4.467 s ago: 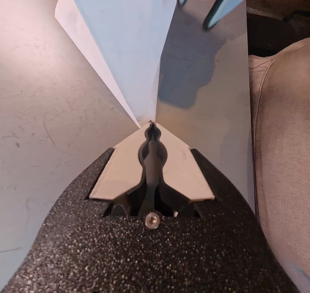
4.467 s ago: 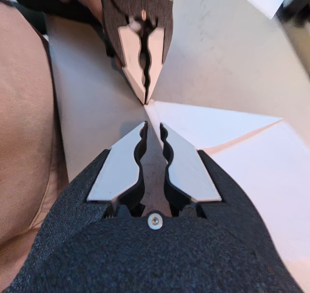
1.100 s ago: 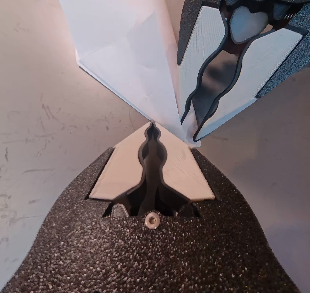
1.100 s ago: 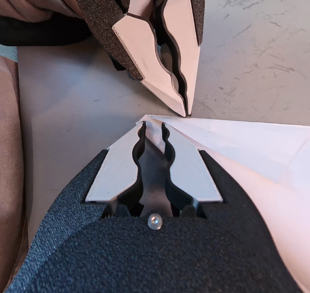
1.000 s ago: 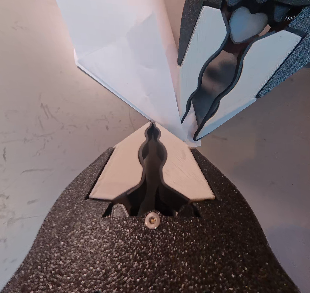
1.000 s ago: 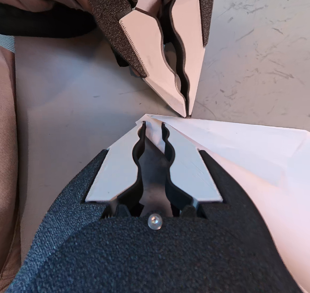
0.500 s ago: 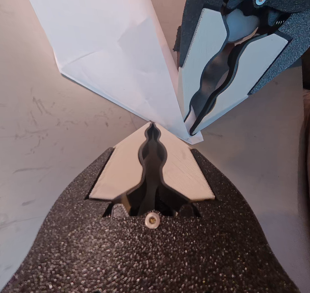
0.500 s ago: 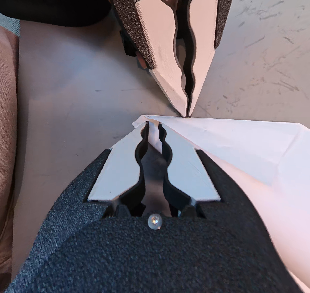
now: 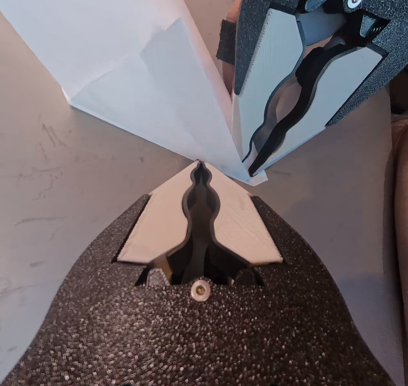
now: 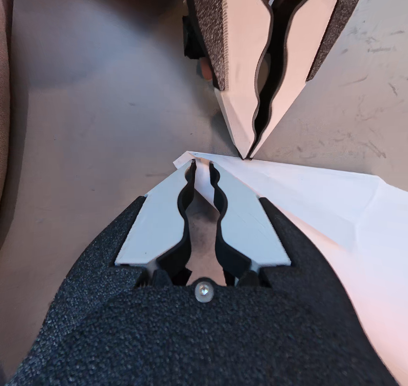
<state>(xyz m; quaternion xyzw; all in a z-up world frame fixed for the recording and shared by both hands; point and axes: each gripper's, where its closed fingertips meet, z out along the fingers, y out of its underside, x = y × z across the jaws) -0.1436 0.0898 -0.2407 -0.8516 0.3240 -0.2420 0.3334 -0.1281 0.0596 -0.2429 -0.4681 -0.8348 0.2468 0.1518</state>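
Observation:
A white sheet of folded paper lies on a scratched grey table. My left gripper is shut, with its tips pinched at the paper's near edge. It also shows in the right wrist view, tips down on the paper's far edge. My right gripper stands over the paper's pointed corner. Its jaws are a narrow gap apart, with the corner showing between them. In the left wrist view the right gripper comes down from the upper right onto that corner.
Beige fabric runs along the table's edge on the right of the left wrist view and on the left of the right wrist view. A fingertip shows behind the left gripper.
The paper was lifted off the table 4.5 s ago and now lies flat. Over the last second my right gripper's jaws have narrowed over the corner. The paper has turned about my left gripper's tips.

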